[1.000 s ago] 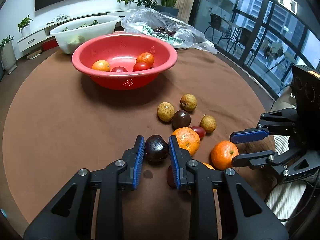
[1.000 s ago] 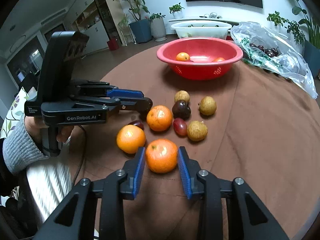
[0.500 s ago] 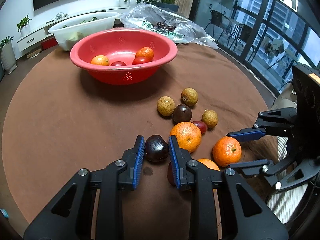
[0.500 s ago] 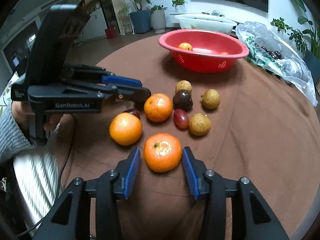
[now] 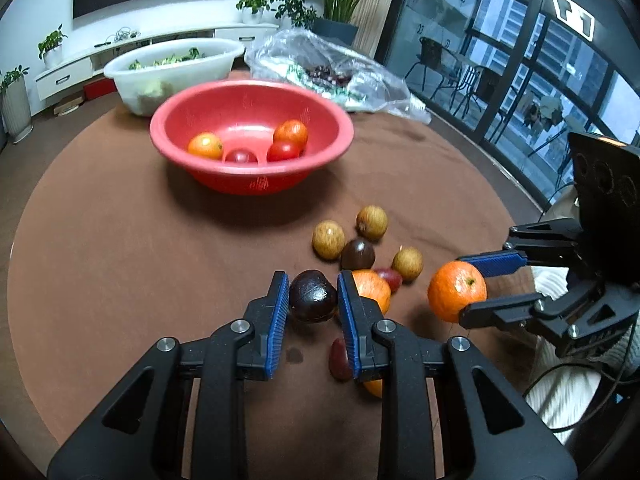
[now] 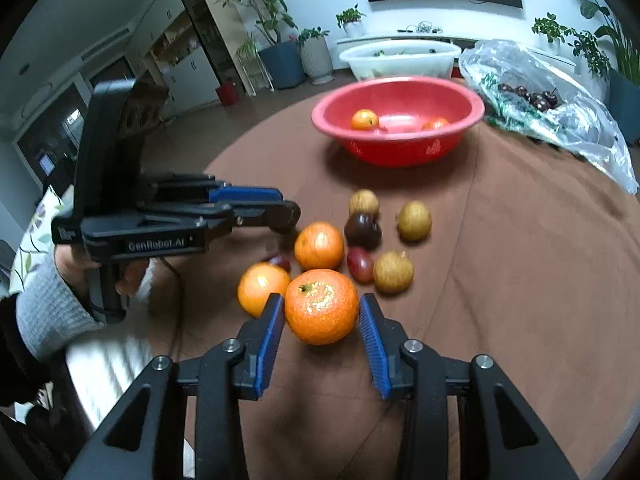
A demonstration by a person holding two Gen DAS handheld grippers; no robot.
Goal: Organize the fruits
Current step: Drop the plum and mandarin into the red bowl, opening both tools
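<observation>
Fruits are my business here: I have a dark plum (image 5: 313,297) pinched between the blue pads of my left gripper (image 5: 313,304), low in the middle of the left wrist frame, and a mandarin (image 6: 321,306) sits between the pads of my right gripper (image 6: 322,320), whose jaws are closing on it; the right-hand pad looks barely off the peel, so I judge that grip unfinished. Both fruits look clear of the brown tablecloth (image 5: 120,264), though I cannot be sure for the mandarin. To do this well I should finish the squeeze on the mandarin before carrying it, keep the pressure gentle so neither skin bruises, and rise straight up so I don't scatter the loose pile, which includes another orange (image 6: 319,246), a second dark plum (image 6: 363,231) and three longans (image 6: 414,221). The red bowl (image 5: 320,112), upper middle of the frame, already holds a few fruits and seems the goal. Both grippers tilt downward toward the table, side by side; a hand (image 6: 100,264) in a grey sleeve grips the left handle at the left edge of the right wrist view.
</observation>
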